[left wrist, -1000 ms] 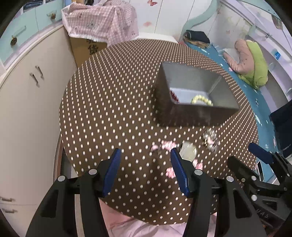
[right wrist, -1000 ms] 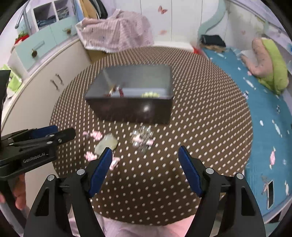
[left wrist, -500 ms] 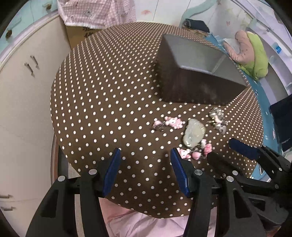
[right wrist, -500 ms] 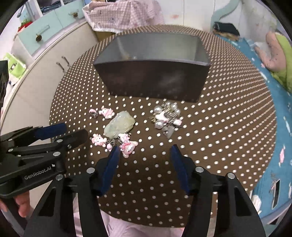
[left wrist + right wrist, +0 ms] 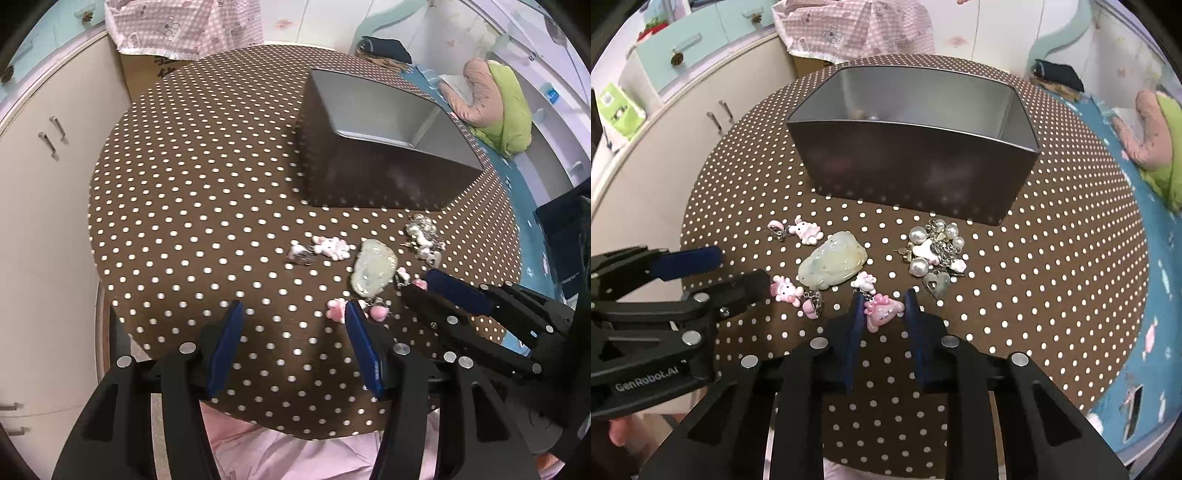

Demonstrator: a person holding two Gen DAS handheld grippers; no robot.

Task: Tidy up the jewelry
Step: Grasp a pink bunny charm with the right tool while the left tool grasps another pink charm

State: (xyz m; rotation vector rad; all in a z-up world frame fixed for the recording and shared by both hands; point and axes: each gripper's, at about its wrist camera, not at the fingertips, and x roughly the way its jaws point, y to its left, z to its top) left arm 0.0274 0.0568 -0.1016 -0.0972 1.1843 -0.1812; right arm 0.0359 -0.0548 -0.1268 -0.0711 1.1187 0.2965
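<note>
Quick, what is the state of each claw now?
Left claw: open, empty.
Right claw: has just been closing around the pink plastic cat charm.

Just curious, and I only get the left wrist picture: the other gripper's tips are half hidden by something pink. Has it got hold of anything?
Observer: Yes. In the right wrist view, the right gripper has just been closing its jaws on a pink cat charm. The pads appear to touch both its sides.
Operator: And the shiny heap near the box? It's a blur for me.
Observer: From the right wrist it reads clearly: pearl beads tangled with small white pieces and a grey heart charm.
</note>
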